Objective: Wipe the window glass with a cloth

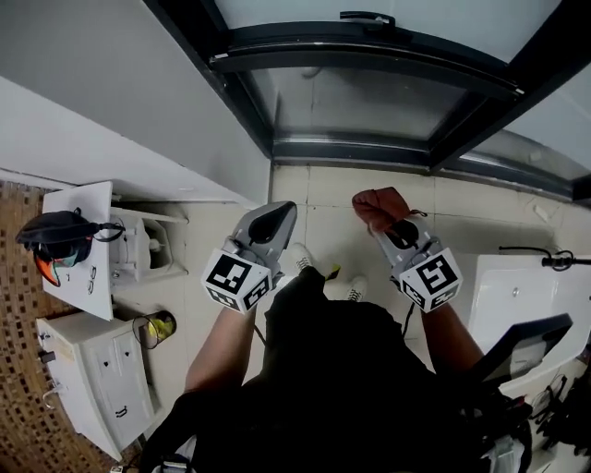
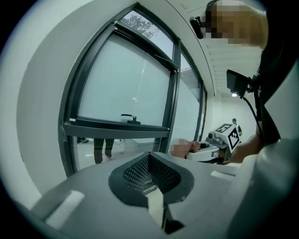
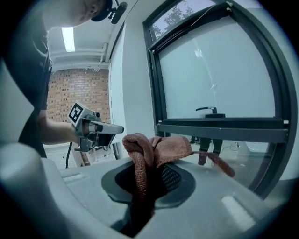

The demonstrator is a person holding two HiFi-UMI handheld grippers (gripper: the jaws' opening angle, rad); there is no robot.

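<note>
The window glass (image 1: 369, 102) sits in a dark frame straight ahead, with a black handle (image 1: 367, 16) on the sash. A reddish-brown cloth (image 1: 380, 205) is bunched in my right gripper (image 1: 395, 224), which is shut on it a little short of the pane. In the right gripper view the cloth (image 3: 154, 151) spills up out of the jaws, and the glass (image 3: 219, 70) fills the right side. My left gripper (image 1: 275, 220) is held level beside it, jaws shut with nothing in them. In the left gripper view the left gripper (image 2: 150, 161) points at the lower pane (image 2: 126, 84).
A white wall runs along the left of the window. A white shelf (image 1: 78, 277) carrying a dark helmet (image 1: 55, 236) and a white cabinet (image 1: 92, 388) stand at the left. A white basin (image 1: 526, 296) is at the right. The person's feet (image 1: 300, 259) are on the tiled floor below.
</note>
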